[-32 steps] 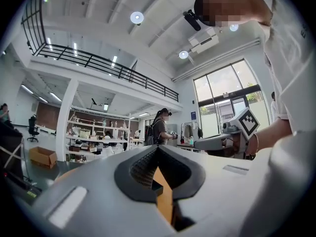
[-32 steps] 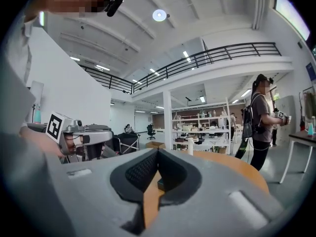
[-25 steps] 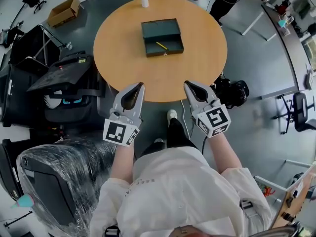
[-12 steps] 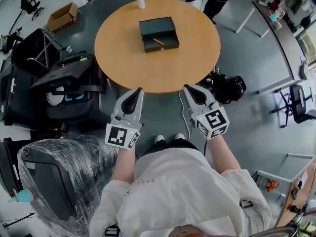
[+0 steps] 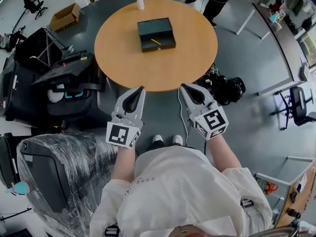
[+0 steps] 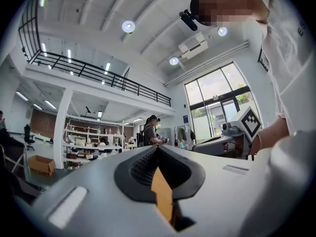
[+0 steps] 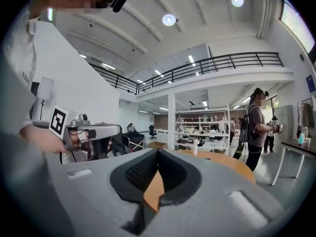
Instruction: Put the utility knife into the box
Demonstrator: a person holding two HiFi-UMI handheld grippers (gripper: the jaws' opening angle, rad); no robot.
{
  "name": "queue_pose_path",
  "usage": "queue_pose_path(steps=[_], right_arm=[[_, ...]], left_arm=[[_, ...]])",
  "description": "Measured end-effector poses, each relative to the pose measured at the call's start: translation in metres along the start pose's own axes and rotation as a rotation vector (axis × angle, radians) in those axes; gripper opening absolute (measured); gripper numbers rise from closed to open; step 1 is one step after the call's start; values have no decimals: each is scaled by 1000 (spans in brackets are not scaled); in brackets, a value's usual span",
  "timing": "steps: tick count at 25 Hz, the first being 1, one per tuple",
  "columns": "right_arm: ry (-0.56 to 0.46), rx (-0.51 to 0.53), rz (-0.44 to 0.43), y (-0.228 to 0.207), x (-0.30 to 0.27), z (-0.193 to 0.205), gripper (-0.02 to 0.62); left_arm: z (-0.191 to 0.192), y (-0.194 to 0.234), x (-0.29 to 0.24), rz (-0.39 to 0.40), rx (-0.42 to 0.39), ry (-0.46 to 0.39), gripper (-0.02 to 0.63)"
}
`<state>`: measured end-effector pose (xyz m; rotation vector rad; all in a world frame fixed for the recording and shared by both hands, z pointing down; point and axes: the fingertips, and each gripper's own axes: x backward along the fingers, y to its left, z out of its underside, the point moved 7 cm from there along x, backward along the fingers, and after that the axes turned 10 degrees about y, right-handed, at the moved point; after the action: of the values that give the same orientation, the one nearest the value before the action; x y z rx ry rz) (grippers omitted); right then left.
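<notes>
Head view shows the yellow utility knife (image 5: 156, 42) lying inside the open dark box (image 5: 148, 28), which stands on the round wooden desk (image 5: 158, 70). The left claw (image 5: 141, 89) and right claw (image 5: 182, 87) hover side by side at the desk's near edge, well apart from the box. Both claws have their jaws pressed together, and neither holds anything.
</notes>
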<state>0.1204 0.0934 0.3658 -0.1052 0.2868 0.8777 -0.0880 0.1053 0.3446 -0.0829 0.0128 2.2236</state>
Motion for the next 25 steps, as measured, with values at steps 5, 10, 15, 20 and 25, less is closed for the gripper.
queue_pose_path(steps=[5, 10, 15, 20, 25], right_arm=[[10, 19, -19, 0, 2, 2, -8], [17, 33, -32, 1, 3, 4, -8], [8, 23, -34, -1, 0, 3, -8], [15, 21, -35, -4, -1, 4, -8], [17, 17, -38, -8, -3, 5, -8]], left_arm=[[1, -8, -5, 22, -36, -5, 15], [2, -12, -9, 28, -21, -8, 15], [1, -10, -12, 25, -20, -9, 15], [4, -10, -14, 21, -16, -3, 15], [6, -9, -15, 19, -17, 0, 15]])
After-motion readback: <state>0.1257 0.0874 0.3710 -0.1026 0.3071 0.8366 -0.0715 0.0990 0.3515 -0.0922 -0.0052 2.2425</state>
